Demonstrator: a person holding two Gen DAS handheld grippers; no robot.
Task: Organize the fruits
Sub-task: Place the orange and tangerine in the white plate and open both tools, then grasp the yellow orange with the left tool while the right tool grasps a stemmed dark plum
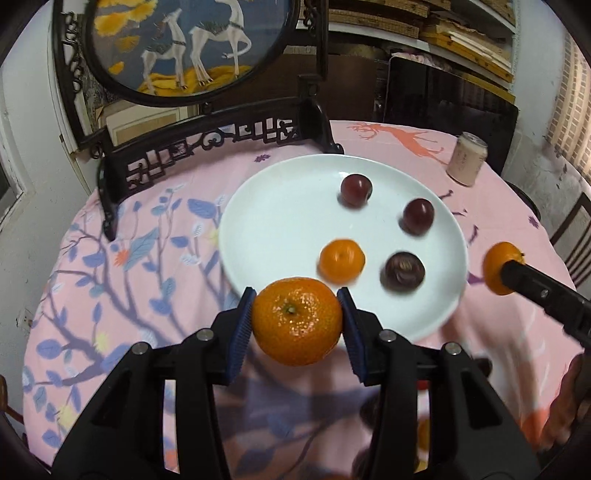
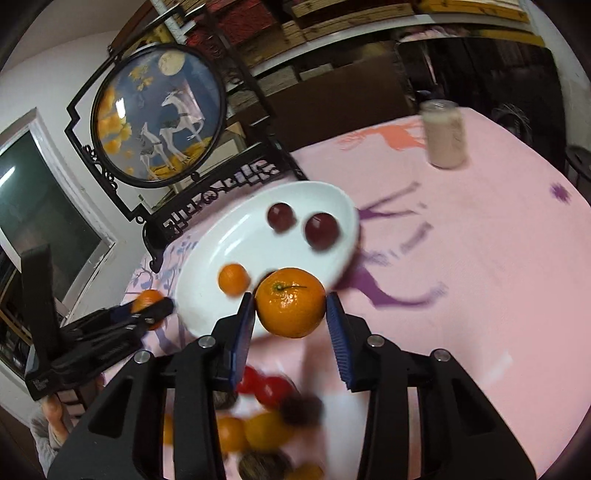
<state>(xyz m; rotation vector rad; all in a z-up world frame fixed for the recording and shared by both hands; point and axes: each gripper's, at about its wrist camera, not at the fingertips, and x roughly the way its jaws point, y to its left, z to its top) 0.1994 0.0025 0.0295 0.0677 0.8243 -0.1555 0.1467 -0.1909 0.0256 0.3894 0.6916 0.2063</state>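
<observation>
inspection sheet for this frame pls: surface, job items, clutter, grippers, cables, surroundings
Surface: round table under a pink printed tablecloth.
Job's things: white plate holds two dark red grapes, one small orange and one dark brown fruit. Blurred pile of loose fruit lies on the cloth, off the plate.
Clutter: pale can upright on the cloth, apart from the plate.
Grippers: left gripper shut on a mandarin; right gripper shut on a second mandarin.
Cables: nothing seen.
Surroundings: carved dark stand with a round deer screen; shelves of boards behind.
</observation>
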